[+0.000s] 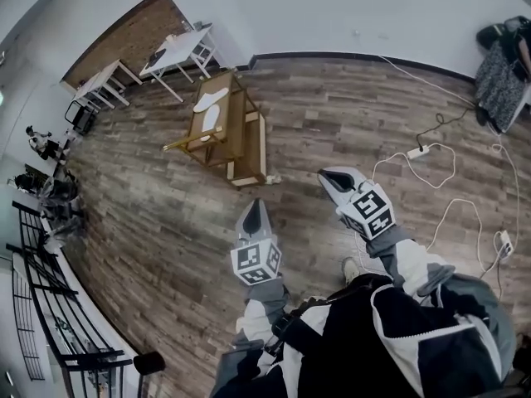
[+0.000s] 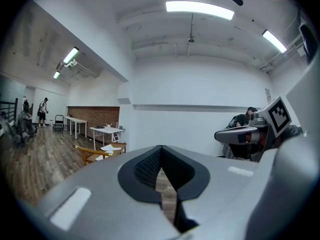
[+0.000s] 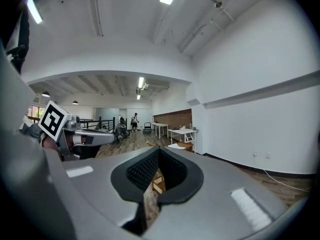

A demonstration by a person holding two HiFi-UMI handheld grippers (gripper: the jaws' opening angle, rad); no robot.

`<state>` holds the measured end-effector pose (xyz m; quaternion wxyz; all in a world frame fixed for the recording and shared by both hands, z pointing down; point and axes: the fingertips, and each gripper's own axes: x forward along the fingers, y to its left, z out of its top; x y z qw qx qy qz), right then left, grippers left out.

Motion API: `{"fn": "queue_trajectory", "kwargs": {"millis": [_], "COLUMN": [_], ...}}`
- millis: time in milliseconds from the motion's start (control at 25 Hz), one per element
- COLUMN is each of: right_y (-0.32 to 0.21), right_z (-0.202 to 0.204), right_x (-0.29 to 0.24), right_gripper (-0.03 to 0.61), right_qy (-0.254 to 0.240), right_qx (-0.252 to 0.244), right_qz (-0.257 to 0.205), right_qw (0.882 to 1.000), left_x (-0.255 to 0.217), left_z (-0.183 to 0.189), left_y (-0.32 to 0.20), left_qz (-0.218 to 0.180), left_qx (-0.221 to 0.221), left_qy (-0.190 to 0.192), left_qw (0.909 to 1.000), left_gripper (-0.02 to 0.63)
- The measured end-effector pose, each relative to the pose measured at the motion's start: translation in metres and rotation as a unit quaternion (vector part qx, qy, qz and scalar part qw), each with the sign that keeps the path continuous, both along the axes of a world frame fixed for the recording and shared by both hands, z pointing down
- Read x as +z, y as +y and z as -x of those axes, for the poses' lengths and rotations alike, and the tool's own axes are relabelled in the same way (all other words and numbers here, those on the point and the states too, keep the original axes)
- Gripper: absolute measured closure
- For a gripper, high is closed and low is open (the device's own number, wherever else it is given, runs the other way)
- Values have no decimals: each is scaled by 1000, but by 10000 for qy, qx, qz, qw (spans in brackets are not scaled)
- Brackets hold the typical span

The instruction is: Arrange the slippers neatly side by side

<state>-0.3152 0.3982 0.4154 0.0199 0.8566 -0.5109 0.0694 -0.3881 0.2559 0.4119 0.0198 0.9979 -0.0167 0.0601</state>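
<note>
Plank floor (image 1: 149,214), white walls (image 1: 332,15), slippers (image 1: 211,106) on wooden table (image 1: 235,98), left claw (image 1: 255,210) and right claw (image 1: 335,177) closed, empty.

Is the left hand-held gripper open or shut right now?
Shut and empty: in its own view the left hand-held gripper has both jaws meeting along a thin seam, nothing between them.

slippers (image 1: 209,104): plain white, at eleven o'clock in the head view.
wooden stand (image 1: 235,106): light tan.
floor (image 1: 166,222): grey-brown planks with streaked grain.
left gripper (image 1: 255,206): grey shell; pads (image 2: 145,166) black with a fine ribbed texture.
right gripper (image 1: 332,177): grey shell with a black tip.
marker cubes (image 1: 255,260): black squares on white.
brick wall (image 1: 137,36): reddish brown, at ten o'clock.
baseboard (image 1: 332,56): dark, under white walls.
cables (image 1: 452,172): white, at three o'clock.
jacket (image 1: 390,338): black with white and grey panels, at six o'clock.
</note>
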Motion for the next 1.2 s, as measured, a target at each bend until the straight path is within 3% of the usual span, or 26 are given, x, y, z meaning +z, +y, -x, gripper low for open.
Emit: {"fn": "queue_trajectory", "kwargs": {"millis": [600,960,1200], "right_y": [-50,-123,-176], "right_z": [-157,-298,-377], "right_x": [-1,-7,-15], "right_gripper": [572,569,563], "right_qy": [86,96,171], "right_qx": [-192,116,233], "right_qz": [3,71,16], "right_qw": [9998,9999,9996], "left_x": [-2,-11,-12], "left_z": [-166,-321,-404], "left_y": [-47,-119,-172], "left_qz": [125,47,74], "left_qx": [-89,403,503], "left_qy": [131,294,318], "left_qw": [9998,9987,9982], "left_gripper": [604,605,604]}}
